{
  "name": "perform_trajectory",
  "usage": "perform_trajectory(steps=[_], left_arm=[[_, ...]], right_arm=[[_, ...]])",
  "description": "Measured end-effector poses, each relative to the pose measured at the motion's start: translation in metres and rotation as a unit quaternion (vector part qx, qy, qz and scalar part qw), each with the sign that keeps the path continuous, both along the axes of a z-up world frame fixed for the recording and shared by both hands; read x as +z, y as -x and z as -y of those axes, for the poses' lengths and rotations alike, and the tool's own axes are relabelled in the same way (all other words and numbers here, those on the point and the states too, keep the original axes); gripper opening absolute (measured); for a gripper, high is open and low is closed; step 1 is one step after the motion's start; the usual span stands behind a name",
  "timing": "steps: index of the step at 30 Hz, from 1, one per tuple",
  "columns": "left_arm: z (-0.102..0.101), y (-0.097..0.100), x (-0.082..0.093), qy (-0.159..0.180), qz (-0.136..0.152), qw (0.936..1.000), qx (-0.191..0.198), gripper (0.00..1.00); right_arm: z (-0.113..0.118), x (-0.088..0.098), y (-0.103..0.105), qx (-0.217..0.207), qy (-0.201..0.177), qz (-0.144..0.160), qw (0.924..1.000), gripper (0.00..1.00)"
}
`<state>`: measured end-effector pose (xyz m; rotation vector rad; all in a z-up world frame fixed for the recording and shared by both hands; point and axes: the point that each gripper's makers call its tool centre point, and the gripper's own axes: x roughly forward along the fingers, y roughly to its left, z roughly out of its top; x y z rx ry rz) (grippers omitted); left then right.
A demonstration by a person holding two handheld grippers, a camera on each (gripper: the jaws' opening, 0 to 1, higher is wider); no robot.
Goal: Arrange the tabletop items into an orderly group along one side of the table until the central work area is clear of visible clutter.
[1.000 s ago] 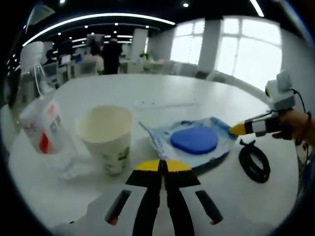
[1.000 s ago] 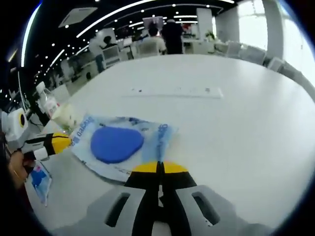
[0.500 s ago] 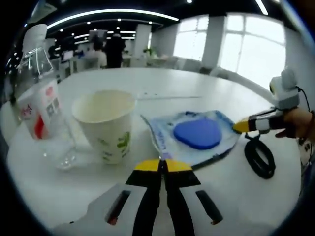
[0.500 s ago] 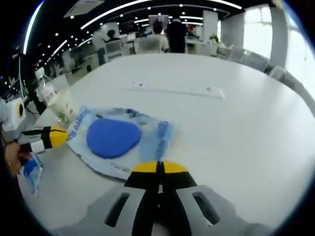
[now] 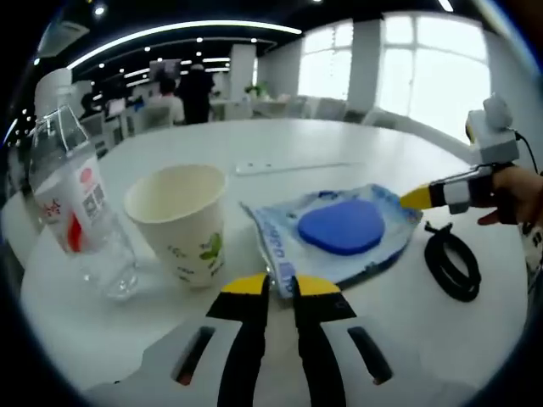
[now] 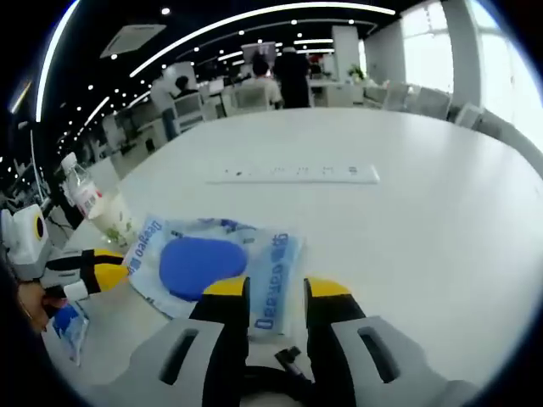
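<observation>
In the left gripper view, the left gripper (image 5: 280, 287) is seen released, its jaws slightly parted at the near edge of the blue packet (image 5: 339, 233). A paper cup (image 5: 180, 219) and a water bottle (image 5: 75, 203) are set left of it, a black cable (image 5: 455, 264) right. In the right gripper view, the right gripper (image 6: 277, 290) is held parted over the packet's (image 6: 212, 263) edge, on the white table (image 6: 407, 220)

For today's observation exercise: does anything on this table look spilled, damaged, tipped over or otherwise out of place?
Nothing stands out. The water bottle and paper cup stand upright, side by side, with no spill visible. The packet with the blue pad lies flat between the left claw and right claw. A black cable loop lies beside it.
</observation>
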<state>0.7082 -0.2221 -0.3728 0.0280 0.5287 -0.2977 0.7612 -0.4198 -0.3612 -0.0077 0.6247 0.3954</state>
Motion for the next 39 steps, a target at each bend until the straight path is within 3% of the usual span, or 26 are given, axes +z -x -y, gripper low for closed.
perform_trajectory(steps=[4, 11, 14, 18, 20, 30, 39], left_arm=[[-0.001, 0.003, 0.013, -0.006, 0.010, 0.9999, -0.007, 0.22], [0.000, 0.008, 0.034, 0.009, 0.016, 0.9997, -0.014, 0.34], [0.001, 0.014, 0.038, 0.026, 0.005, 0.9994, -0.024, 0.42], [-0.002, 0.022, 0.047, 0.021, 0.008, 0.9993, -0.030, 0.49], [-0.004, 0.026, 0.053, 0.037, 0.009, 0.9988, -0.030, 0.52], [-0.004, 0.056, 0.086, 0.041, 0.023, 0.9979, -0.044, 0.81], [-0.015, 0.083, 0.099, 0.044, 0.024, 0.9979, -0.041, 0.99]], right_arm=[[-0.003, 0.009, 0.002, 0.006, -0.012, 0.006, 0.9999, 0.33], [-0.006, 0.020, 0.013, 0.019, -0.024, 0.003, 0.9995, 0.55], [-0.015, 0.026, 0.023, 0.045, -0.032, 0.001, 0.9984, 0.66], [-0.026, 0.034, 0.036, 0.074, -0.035, 0.006, 0.9966, 0.76], [-0.031, 0.041, 0.041, 0.084, -0.043, 0.010, 0.9954, 0.81], [-0.055, 0.064, 0.071, 0.110, -0.086, 0.020, 0.9899, 0.92], [-0.067, 0.076, 0.098, 0.120, -0.114, 0.021, 0.9859, 0.97]])
